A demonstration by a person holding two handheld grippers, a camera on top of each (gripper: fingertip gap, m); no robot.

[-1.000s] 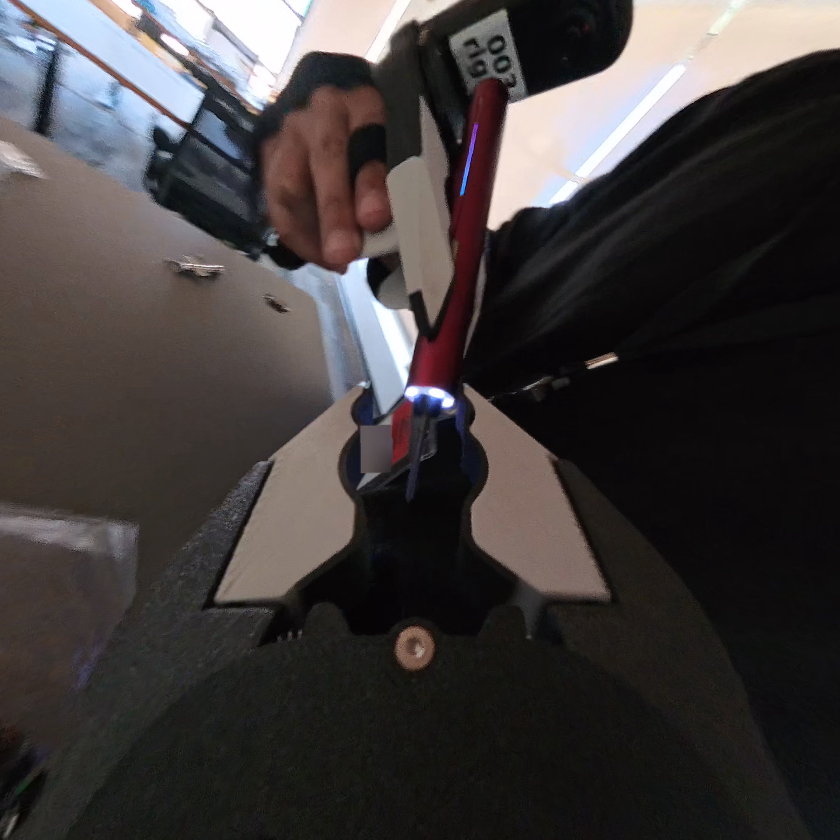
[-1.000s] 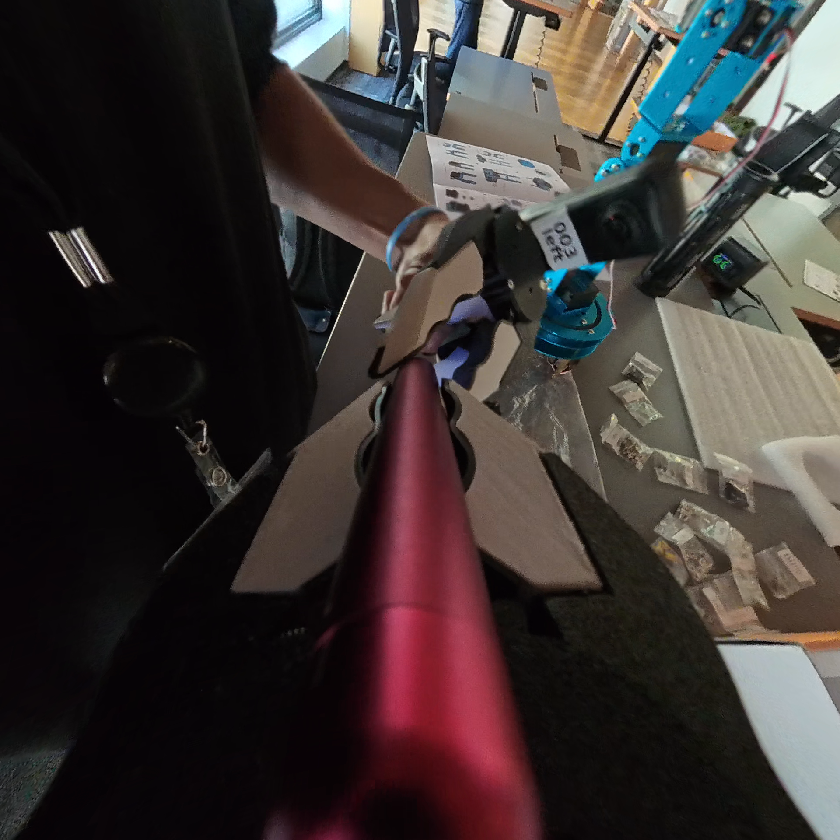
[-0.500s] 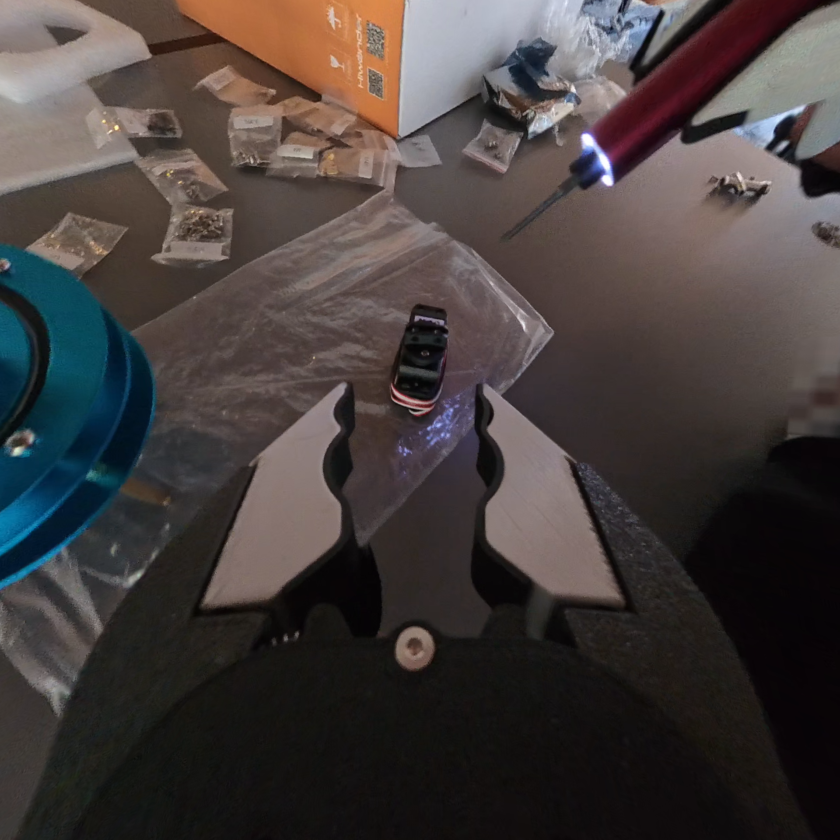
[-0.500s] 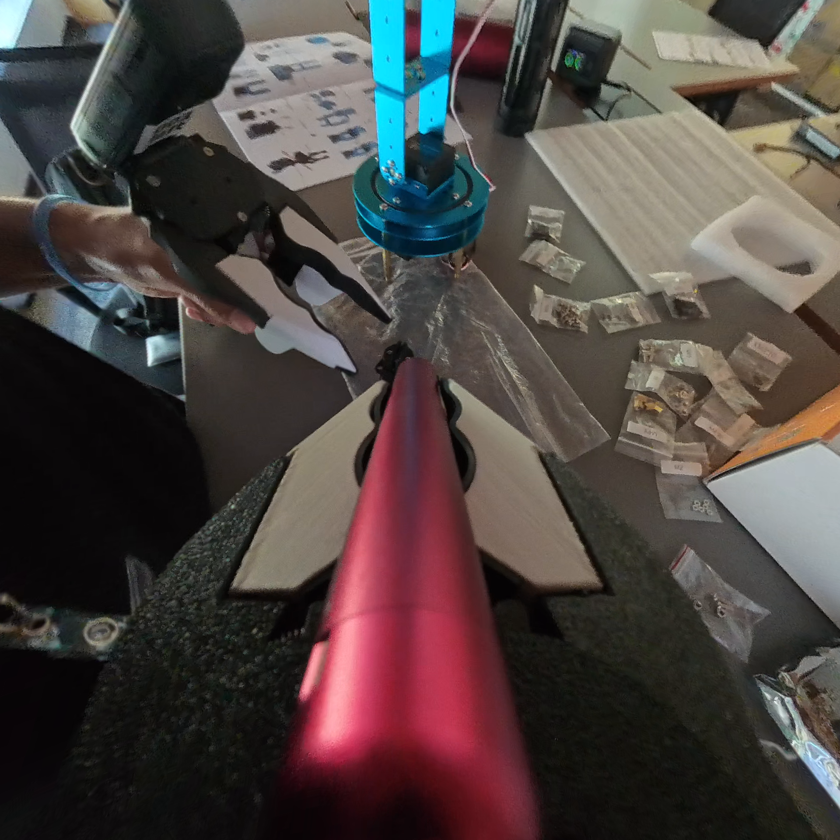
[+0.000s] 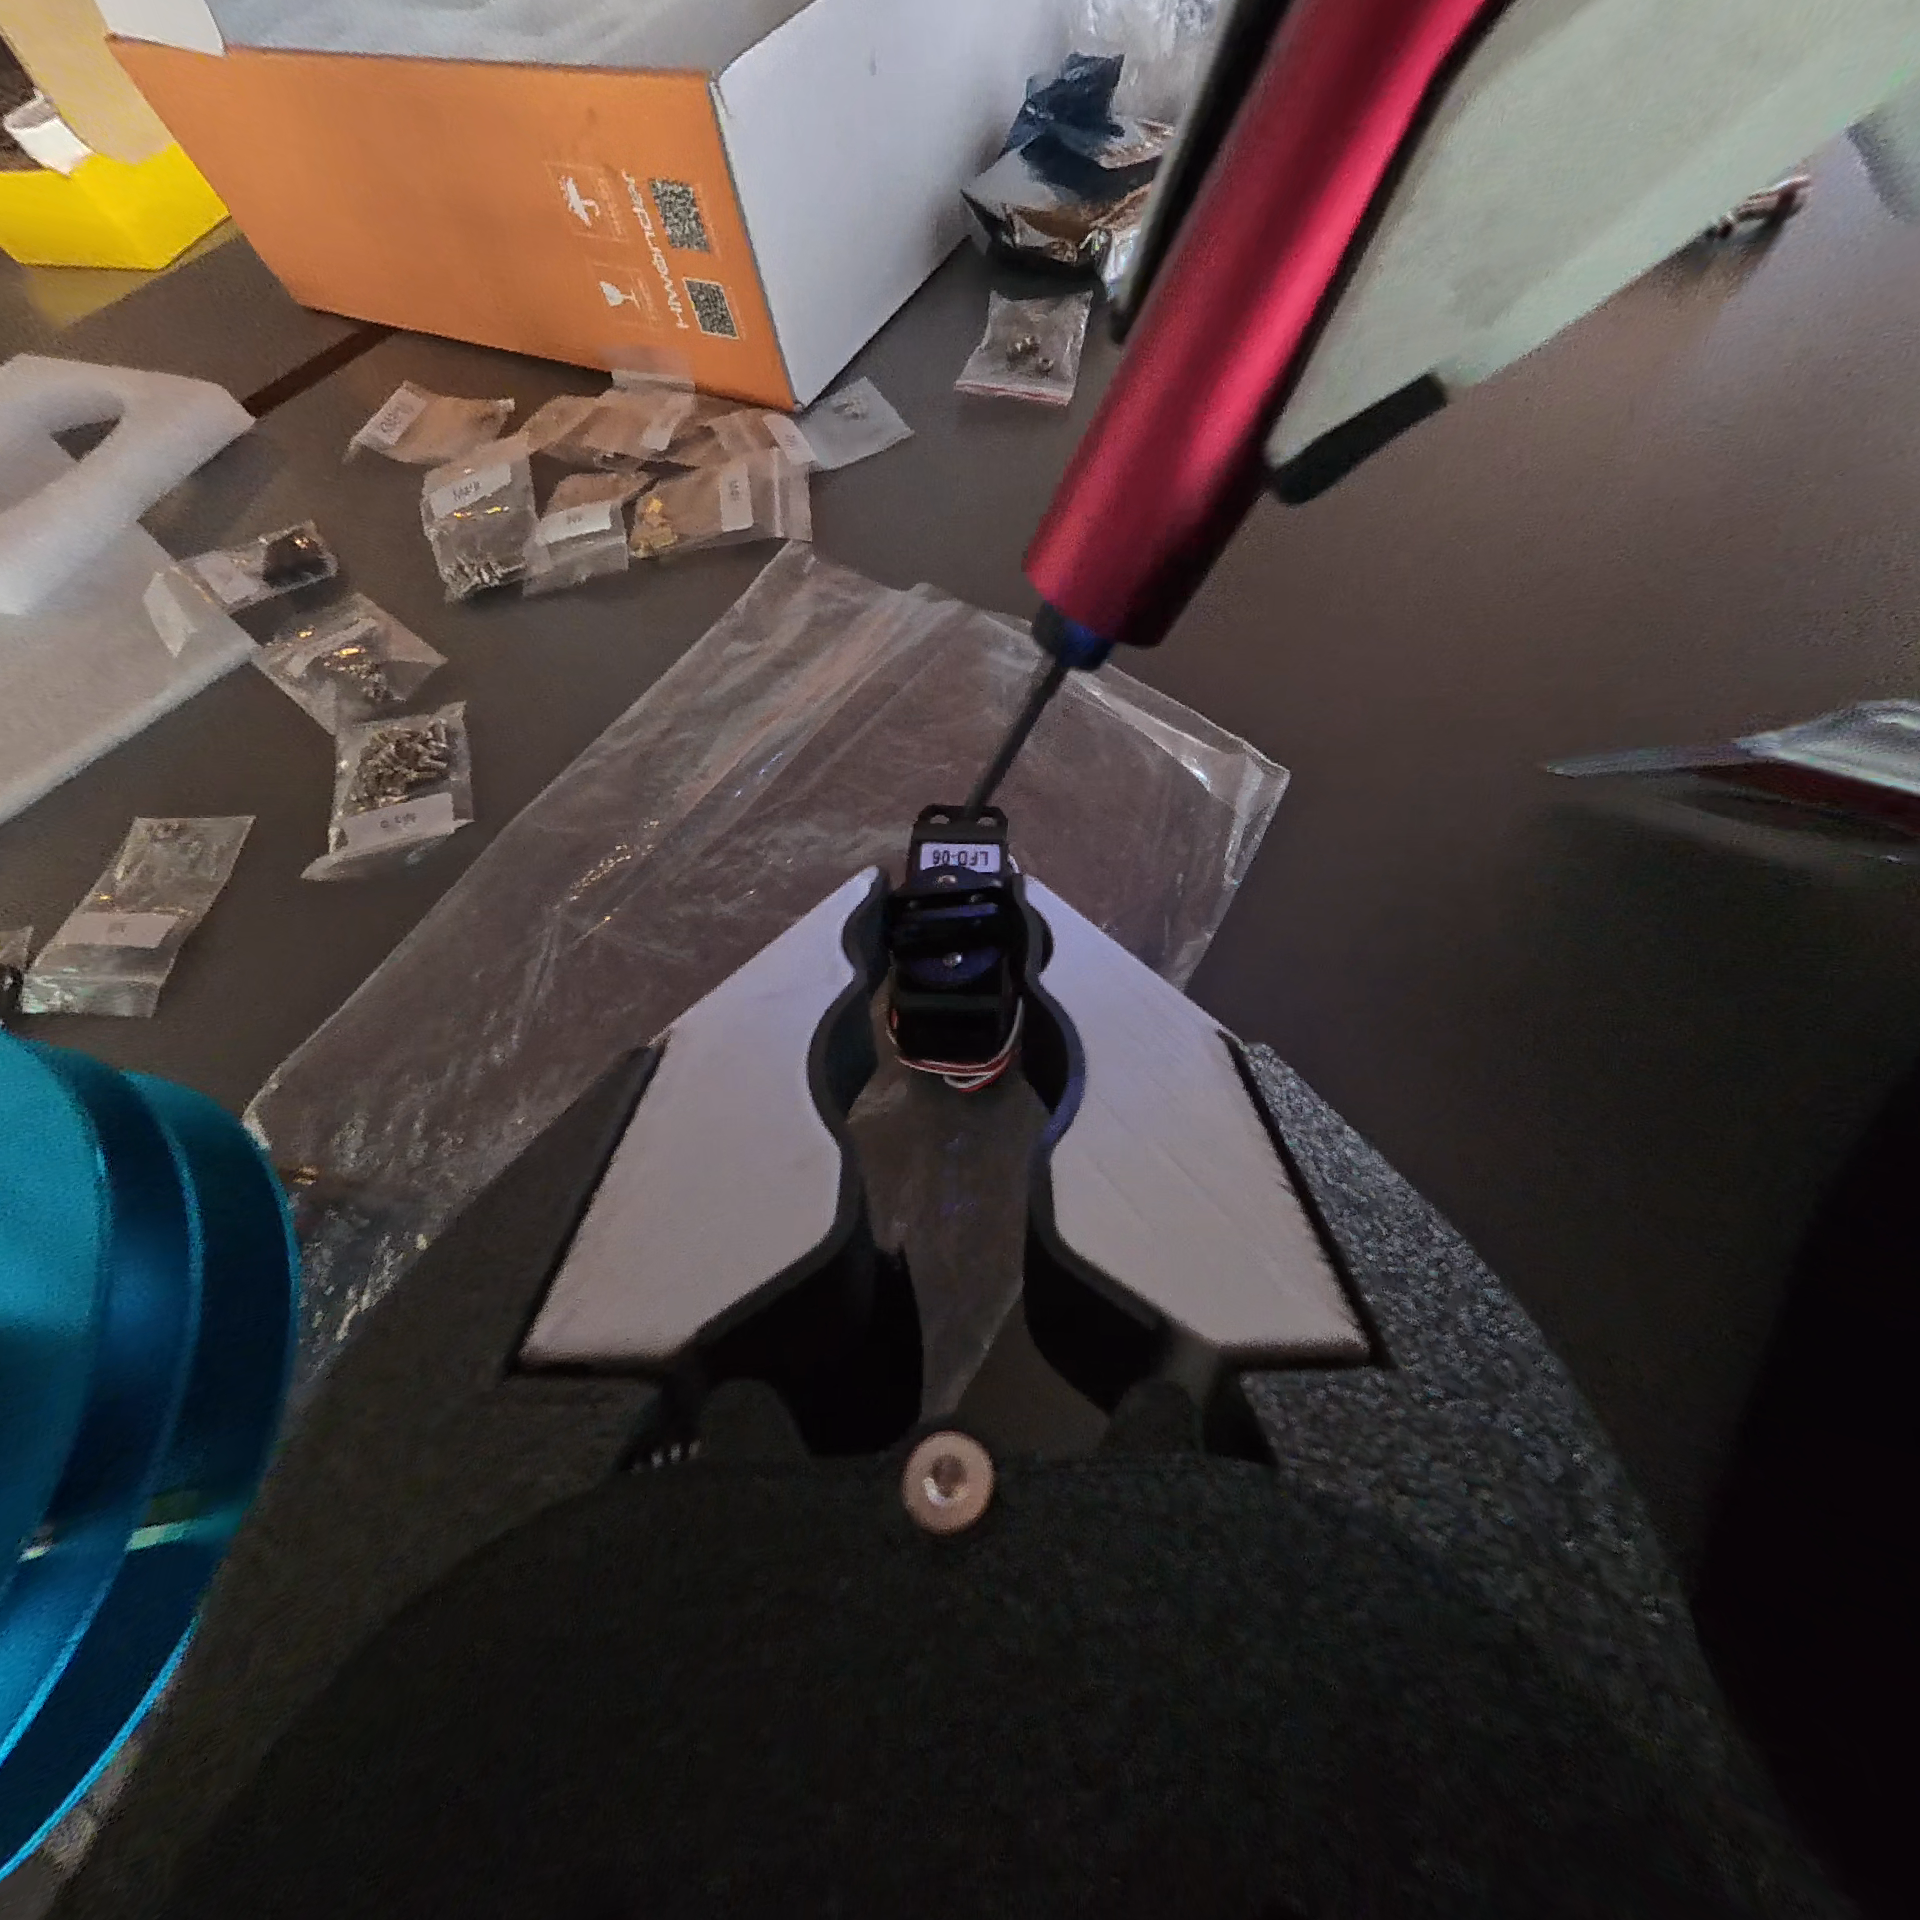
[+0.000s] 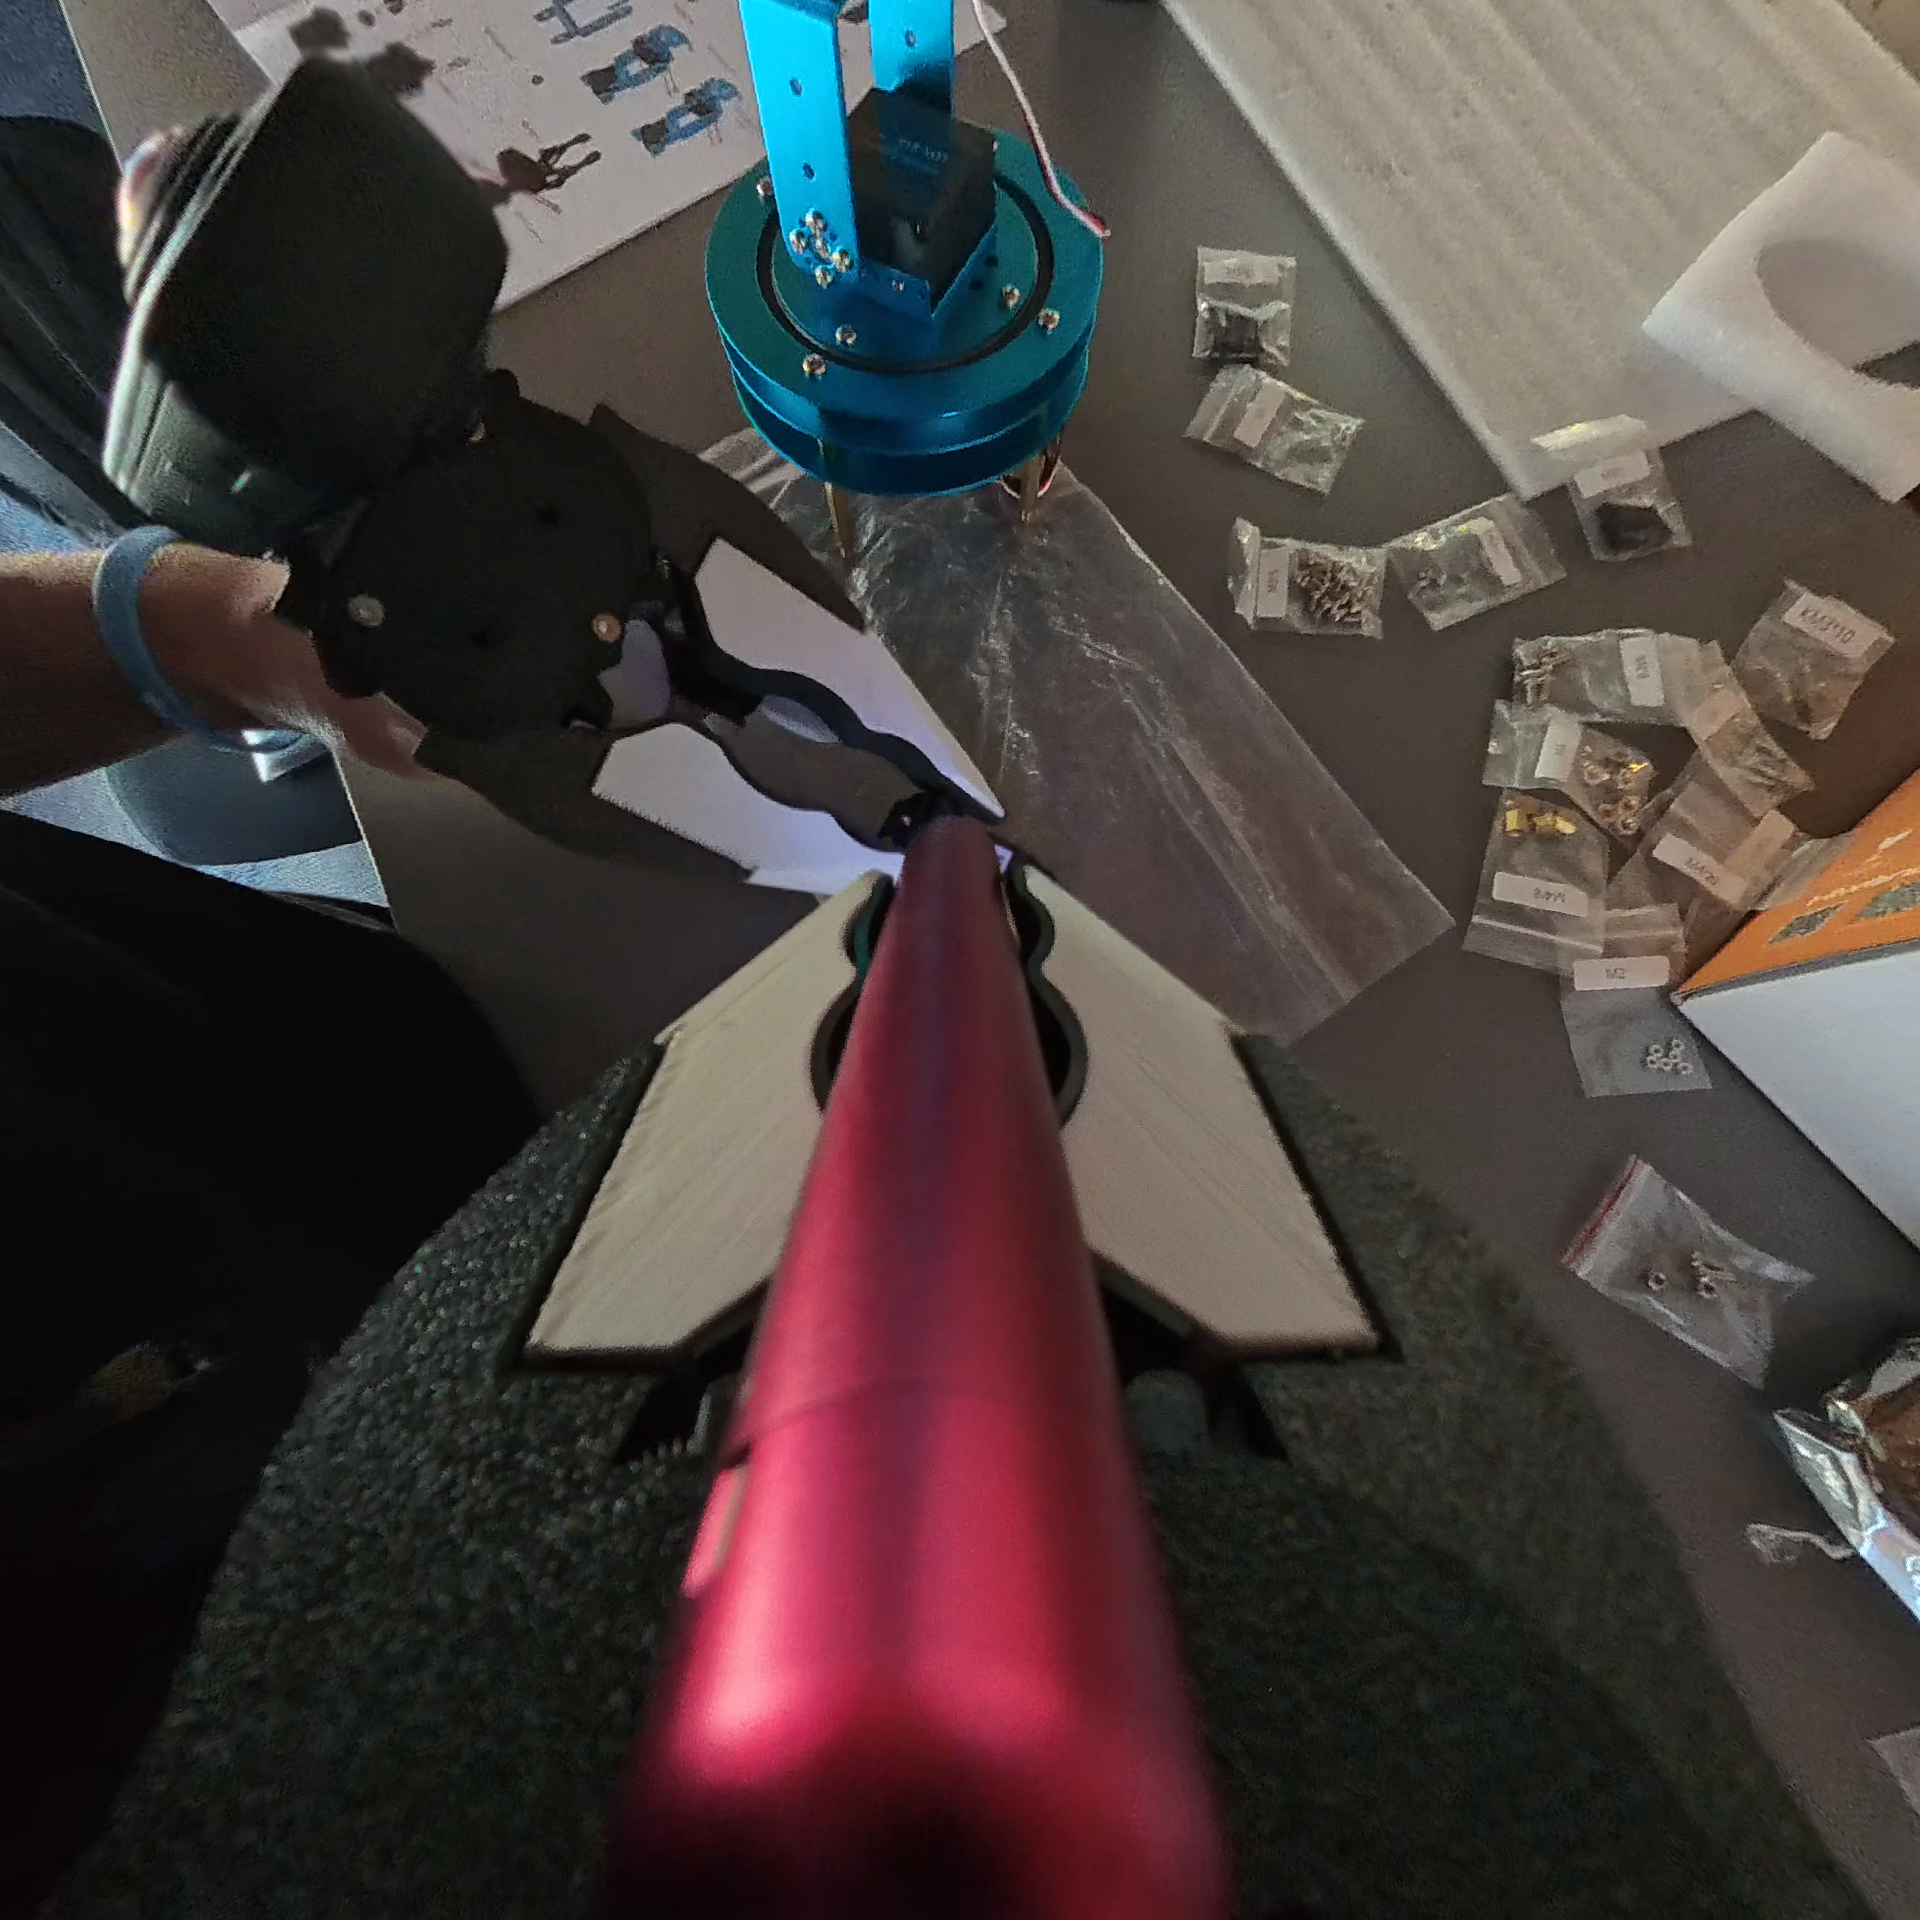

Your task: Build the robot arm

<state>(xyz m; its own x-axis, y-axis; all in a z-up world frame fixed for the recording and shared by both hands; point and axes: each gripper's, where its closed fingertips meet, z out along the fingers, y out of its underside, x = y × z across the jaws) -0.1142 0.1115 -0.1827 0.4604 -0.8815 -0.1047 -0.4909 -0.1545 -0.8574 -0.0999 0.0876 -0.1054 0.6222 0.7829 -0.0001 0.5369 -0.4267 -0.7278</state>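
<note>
My left gripper (image 5: 951, 914) is shut on a small black servo (image 5: 951, 971) with red and white wires, over a clear plastic bag (image 5: 727, 831) on the dark table. My right gripper (image 6: 951, 894) is shut on a red electric screwdriver (image 6: 925, 1351). In the left wrist view the screwdriver (image 5: 1226, 343) comes down from the upper right and its thin bit (image 5: 1013, 738) touches the servo's far end. In the right wrist view the left gripper (image 6: 935, 821) reaches in from the left, and the screwdriver hides most of the servo (image 6: 909, 816).
A blue round base with an upright blue bracket (image 6: 899, 312) stands just behind the bag (image 6: 1122, 748); its edge shows at the left (image 5: 114, 1351). Several small bags of screws (image 5: 400, 774), an orange and white box (image 5: 468, 197), white foam (image 6: 1808, 312) and an instruction sheet (image 6: 582, 94) lie around. Across from one pair of fingers to the other is roughly 9 cm.
Both grippers came down from near the person to the table. The servo lay on the bag before my open left gripper; now the left gripper has shut on it and the bit touches it.
</note>
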